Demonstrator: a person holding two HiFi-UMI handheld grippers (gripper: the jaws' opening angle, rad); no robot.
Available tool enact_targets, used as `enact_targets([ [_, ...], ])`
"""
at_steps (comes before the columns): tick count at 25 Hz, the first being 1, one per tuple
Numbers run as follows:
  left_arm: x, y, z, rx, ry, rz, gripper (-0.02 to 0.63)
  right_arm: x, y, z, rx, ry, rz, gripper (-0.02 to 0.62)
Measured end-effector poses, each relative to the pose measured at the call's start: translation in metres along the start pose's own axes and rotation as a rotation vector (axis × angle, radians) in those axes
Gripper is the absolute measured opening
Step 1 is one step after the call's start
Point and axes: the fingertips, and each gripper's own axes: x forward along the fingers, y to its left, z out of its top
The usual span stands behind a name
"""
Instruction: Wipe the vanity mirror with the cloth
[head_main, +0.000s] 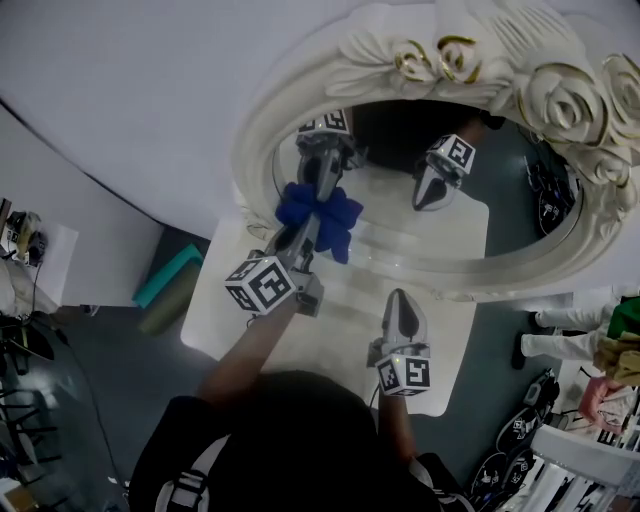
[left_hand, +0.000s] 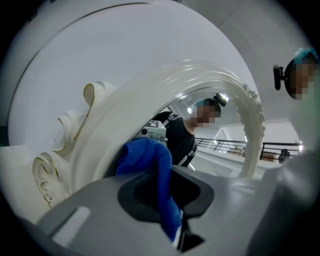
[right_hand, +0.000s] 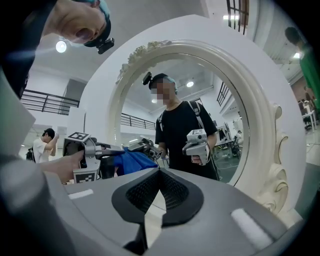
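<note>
An oval vanity mirror in a cream frame carved with roses stands on a white table. My left gripper is shut on a blue cloth and holds it against the lower left of the glass. In the left gripper view the blue cloth hangs bunched between the jaws, right by the mirror frame. My right gripper is shut and holds nothing. It points at the mirror from the table's front and stays apart from it. The right gripper view shows the mirror with the blue cloth at its left.
The table top is small, with its edges close on the left and front. A teal box lies on the dark floor to the left. Cluttered gear is at the far left, and more bags and a person's legs at the right.
</note>
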Motion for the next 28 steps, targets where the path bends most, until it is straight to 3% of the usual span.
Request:
enact_targets([
  [11,-0.010,-0.053,0.041,0.034,0.021,-0.080,0.040,-0.017,0.020,0.014,0.000,-0.040,0.019,0.000],
  [28,0.005,-0.134,0.083,0.045,0.023,-0.168,0.040,-0.035,0.009,0.023,0.010,-0.056,0.031,0.000],
])
